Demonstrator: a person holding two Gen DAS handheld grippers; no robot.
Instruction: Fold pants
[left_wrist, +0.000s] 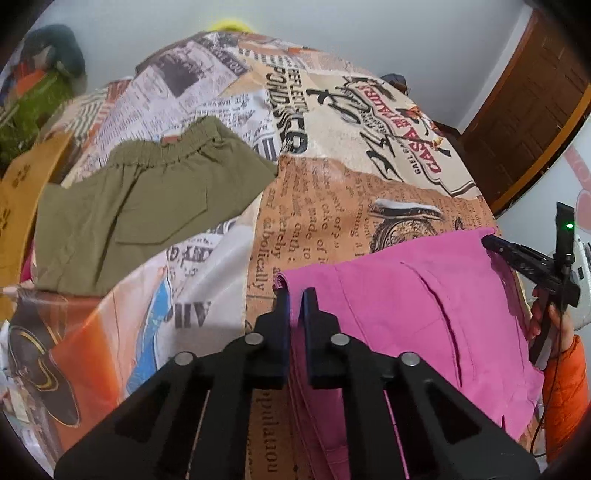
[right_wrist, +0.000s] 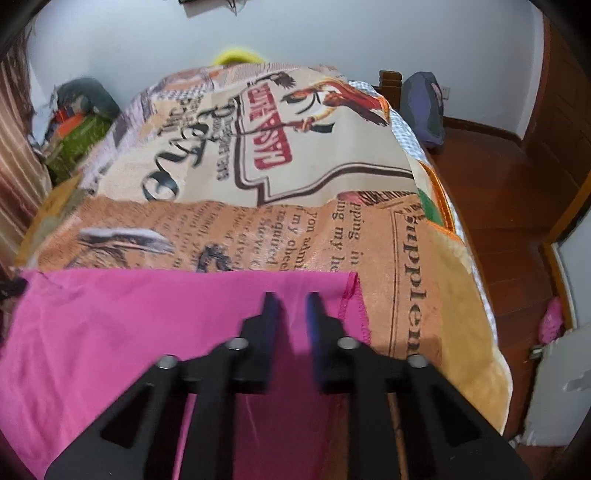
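Pink pants (left_wrist: 424, 314) on bedspread (left_wrist: 332, 206); left gripper (left_wrist: 295, 299) pinches their corner, right gripper (right_wrist: 291, 306) parted above them.

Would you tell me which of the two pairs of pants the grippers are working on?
The pink pants, nearest the cameras; the olive pants lie apart, untouched.

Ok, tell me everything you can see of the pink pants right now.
The pink pants are a thin, smooth magenta fabric with a slit pocket and stitched hems. They lie spread across the near edge of the printed blanket, apart from the olive shorts. The left hand-held gripper pinches one far corner, fingers nearly closed on the cloth. The right hand-held gripper straddles the far edge near the other corner, its jaws apart with cloth between them; whether they grip is unclear.
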